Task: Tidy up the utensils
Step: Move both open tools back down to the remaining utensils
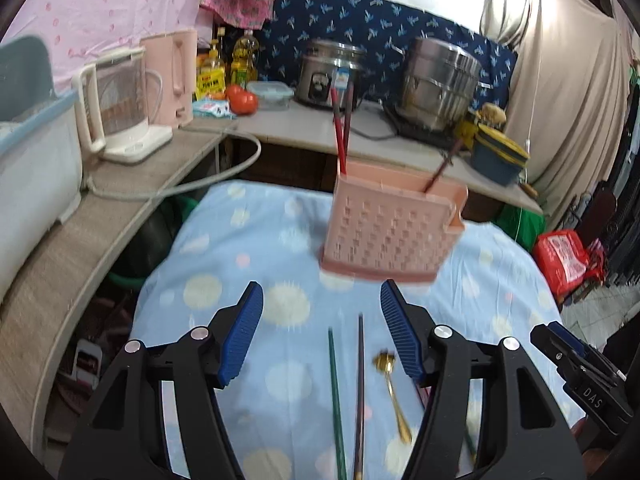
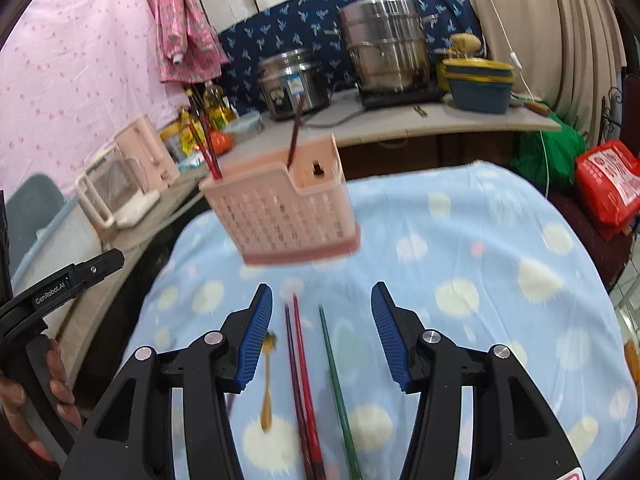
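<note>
A pink perforated utensil holder [image 1: 390, 228] stands on the blue spotted cloth [image 1: 248, 264] with red and dark chopsticks [image 1: 341, 136] upright in it; it also shows in the right wrist view [image 2: 286, 216]. My left gripper [image 1: 322, 328] is open and empty, above a green chopstick [image 1: 335, 392], a dark chopstick [image 1: 360, 392] and a gold spoon [image 1: 394, 392] lying on the cloth. My right gripper [image 2: 322, 332] is open and empty over a red chopstick [image 2: 304, 376], a dark chopstick [image 2: 292, 364], a green chopstick [image 2: 336, 384] and the gold spoon [image 2: 267, 380].
A counter [image 1: 296, 124] behind the table carries a rice cooker [image 1: 328, 74], a steel pot [image 1: 440, 84], kettles [image 1: 120, 108], oil bottles [image 1: 240, 60] and a tomato [image 1: 241, 100]. A red bag [image 1: 564, 258] lies at the right. The other gripper's body [image 2: 52, 292] is at the left.
</note>
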A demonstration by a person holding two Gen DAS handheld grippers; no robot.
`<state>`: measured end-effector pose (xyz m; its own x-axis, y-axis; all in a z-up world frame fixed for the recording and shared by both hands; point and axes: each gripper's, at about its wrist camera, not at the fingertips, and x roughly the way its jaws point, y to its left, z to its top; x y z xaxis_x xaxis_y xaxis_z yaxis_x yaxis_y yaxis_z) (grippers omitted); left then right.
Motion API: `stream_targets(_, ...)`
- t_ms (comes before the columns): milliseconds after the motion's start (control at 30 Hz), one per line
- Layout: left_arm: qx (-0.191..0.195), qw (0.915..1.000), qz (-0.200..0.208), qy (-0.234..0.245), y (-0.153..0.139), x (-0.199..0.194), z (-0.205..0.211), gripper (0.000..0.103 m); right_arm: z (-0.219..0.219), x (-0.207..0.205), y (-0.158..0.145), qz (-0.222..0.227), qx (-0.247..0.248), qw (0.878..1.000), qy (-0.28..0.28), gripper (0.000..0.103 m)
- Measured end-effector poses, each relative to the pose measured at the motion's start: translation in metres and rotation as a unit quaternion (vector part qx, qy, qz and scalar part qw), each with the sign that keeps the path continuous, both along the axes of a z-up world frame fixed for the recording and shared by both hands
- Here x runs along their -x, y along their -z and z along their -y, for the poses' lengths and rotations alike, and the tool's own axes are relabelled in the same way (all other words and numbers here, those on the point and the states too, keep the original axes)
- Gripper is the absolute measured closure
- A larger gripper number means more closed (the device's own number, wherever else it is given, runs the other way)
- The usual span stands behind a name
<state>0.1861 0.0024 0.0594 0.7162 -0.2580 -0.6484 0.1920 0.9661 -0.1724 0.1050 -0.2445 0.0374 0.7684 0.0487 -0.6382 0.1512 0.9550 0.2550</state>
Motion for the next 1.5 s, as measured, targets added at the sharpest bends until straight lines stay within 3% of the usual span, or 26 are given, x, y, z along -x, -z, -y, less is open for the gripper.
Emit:
stream_targets(300, -0.026, 0.9972, -0.068, 0.019, 0.062, 0.059, -0.003, 0.045, -0.006, 0.059, 0.053, -0.063, 0.016, 0.998, 0.003, 0.059)
stream_targets(633, -0.040, 0.9918, -0.117, 0.032, 0.109, 0.110, -0.007, 0.045, -0.017, 0.097, 0.093, -0.106, 0.015, 0.994, 0.001, 0.069)
stream_targets(1133, -0.067, 0.9884, -0.125, 0.054, 0.134, 0.126, 0.009, 0.045, -0.023, 0.097, 0.105, -0.116, 0.017, 0.993, -0.006, 0.072)
stream_targets(1367, -0.090, 0.9879, -0.113, 0.055, 0.138, 0.126, 0.012, 0.051, -0.024, 0.095, 0.107, -0.118, 0.017, 0.993, -0.006, 0.072)
stream_targets(1500, -0.084, 0.9885, -0.114, 0.053, 0.138, 0.125, 0.008, 0.055, -0.025, 0.095, 0.107, -0.119, 0.017, 0.993, -0.008, 0.072)
